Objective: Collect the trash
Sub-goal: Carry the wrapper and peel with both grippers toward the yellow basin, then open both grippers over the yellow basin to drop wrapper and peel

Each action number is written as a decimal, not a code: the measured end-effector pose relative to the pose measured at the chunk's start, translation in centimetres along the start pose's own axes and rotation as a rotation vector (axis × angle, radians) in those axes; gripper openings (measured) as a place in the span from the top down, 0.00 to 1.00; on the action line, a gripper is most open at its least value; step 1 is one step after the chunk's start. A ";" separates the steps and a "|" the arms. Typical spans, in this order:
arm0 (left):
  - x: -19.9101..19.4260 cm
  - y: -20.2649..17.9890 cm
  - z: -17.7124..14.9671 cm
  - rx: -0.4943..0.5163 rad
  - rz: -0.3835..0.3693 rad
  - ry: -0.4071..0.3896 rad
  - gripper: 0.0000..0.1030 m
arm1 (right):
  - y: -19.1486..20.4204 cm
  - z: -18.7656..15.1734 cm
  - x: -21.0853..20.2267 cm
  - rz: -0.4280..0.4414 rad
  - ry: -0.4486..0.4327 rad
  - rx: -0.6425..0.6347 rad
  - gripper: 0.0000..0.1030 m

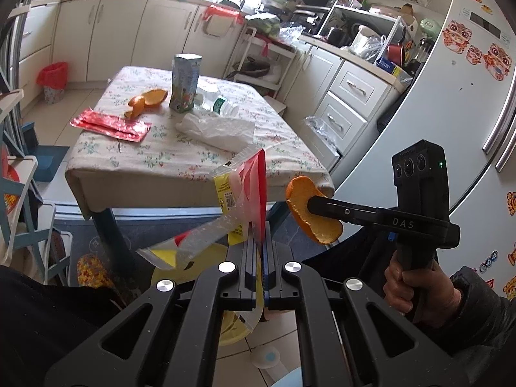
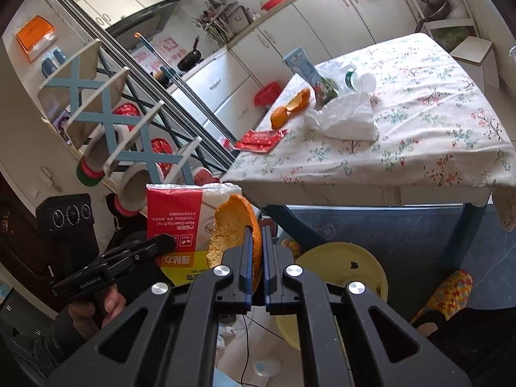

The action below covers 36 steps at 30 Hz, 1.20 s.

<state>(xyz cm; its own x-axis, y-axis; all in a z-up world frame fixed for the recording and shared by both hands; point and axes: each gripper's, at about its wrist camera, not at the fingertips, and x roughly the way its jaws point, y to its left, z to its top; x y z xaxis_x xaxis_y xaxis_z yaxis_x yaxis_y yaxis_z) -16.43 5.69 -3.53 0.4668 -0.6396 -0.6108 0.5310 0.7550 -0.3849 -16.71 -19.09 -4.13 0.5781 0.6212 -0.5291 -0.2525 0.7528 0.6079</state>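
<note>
My left gripper (image 1: 259, 237) is shut on a red, yellow and clear plastic wrapper (image 1: 238, 200), held in the air in front of the table. My right gripper (image 2: 256, 227) is shut on an orange peel (image 2: 237, 225); it also shows in the left wrist view (image 1: 309, 213). Both are above a yellow bin (image 2: 354, 267) on the floor. On the table with the floral cloth (image 1: 180, 158) lie more orange peel (image 1: 146, 100), a red wrapper (image 1: 111, 124), a milk carton (image 1: 185, 82), a plastic bottle (image 1: 219, 101) and a white plastic bag (image 1: 219, 129).
Kitchen cabinets and a cluttered counter (image 1: 354, 51) run behind the table. A fridge (image 1: 451, 103) stands at the right. A small bin with a red bag (image 1: 53, 80) stands at the far left. A blue and white rack (image 2: 106, 113) stands left of the table.
</note>
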 end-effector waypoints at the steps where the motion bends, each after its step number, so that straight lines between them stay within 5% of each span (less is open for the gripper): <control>1: 0.1 0.1 0.0 -0.001 0.000 0.007 0.99 | 0.0 -0.1 0.3 -0.007 0.010 0.000 0.94; 4: 0.8 0.1 -0.3 0.003 0.008 0.039 0.93 | 0.0 -0.4 1.2 -0.034 0.047 -0.001 0.94; 8: 0.8 0.1 -0.4 0.006 0.030 0.033 0.68 | -0.5 -1.1 3.3 -0.071 0.134 0.020 0.87; 12: 0.4 0.5 -0.4 -0.010 0.046 0.013 0.59 | -0.9 -1.8 4.8 -0.101 0.199 0.034 0.50; 25: -0.3 0.8 -0.4 -0.008 0.085 -0.021 0.49 | -0.7 -1.6 4.0 -0.107 0.160 0.045 0.44; 36: -0.4 0.0 -0.5 0.061 0.198 -0.049 0.33 | -0.2 -1.2 3.1 -0.143 0.108 0.013 0.35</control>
<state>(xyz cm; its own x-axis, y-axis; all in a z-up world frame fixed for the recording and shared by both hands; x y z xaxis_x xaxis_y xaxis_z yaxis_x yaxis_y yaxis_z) -16.99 6.03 -3.60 0.5995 -0.4872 -0.6350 0.4669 0.8573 -0.2170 -15.83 -17.01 -6.62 0.5205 0.5285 -0.6707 -0.1637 0.8326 0.5291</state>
